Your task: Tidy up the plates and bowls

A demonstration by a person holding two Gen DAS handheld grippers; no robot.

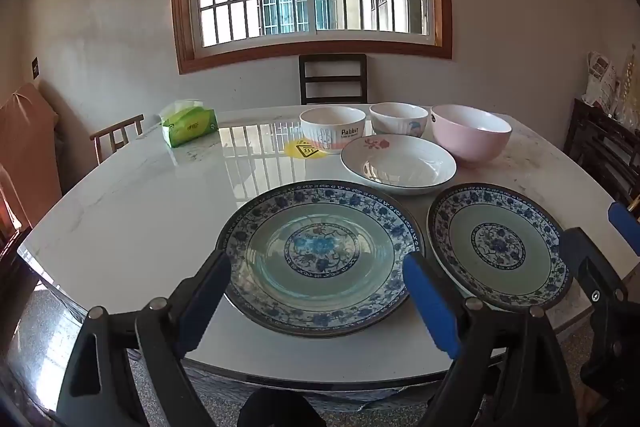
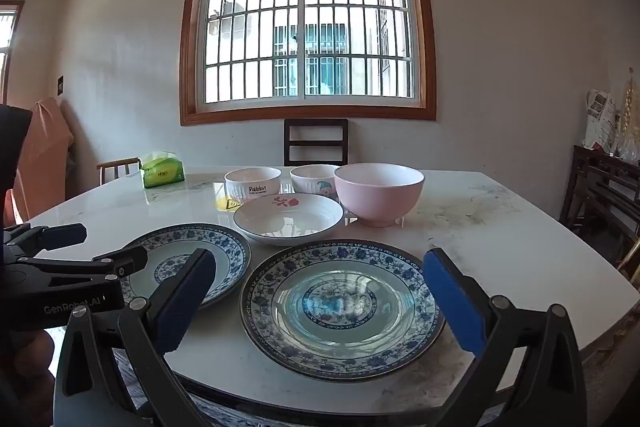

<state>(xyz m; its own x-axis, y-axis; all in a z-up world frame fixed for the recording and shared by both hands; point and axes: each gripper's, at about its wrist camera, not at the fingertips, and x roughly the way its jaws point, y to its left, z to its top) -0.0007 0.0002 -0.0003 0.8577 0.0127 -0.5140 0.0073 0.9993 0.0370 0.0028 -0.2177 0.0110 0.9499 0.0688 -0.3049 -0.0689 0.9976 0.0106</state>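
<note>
Since every dish stands separately on the table [image 1: 120, 219], the organizing appears not to have begun. Near the front edge lie two blue-and-white floral plates: the one toward the left side [image 1: 320, 257] and the one toward the right side [image 2: 342, 305], side by side and very close, though whether their rims touch cannot be told. Behind them, toward the middle of the table, sits a white shallow plate with a red flower [image 2: 289, 218]. Farther back stand three bowls in a row: a white bowl marked "Rabbit" [image 1: 333, 127], a white ribbed bowl with a cartoon figure [image 1: 398, 119] and a pink bowl [image 2: 379, 193]. Nothing is stacked or nested. A yellow sticker [image 1: 305, 150] shows beside the Rabbit bowl, and a green tissue pack [image 1: 189, 123] rests toward the far left corner. The left gripper [image 1: 316, 303] hangs above the front edge with its jaws wide apart and empty, framing the left floral plate. The right gripper [image 2: 318, 301] likewise stands wide and empty over the right floral plate. By my judgement the whole job remains: the three plates need gathering into one pile and the three bowls nesting into another, and both tools seem placed to start with the floral plates.
</note>
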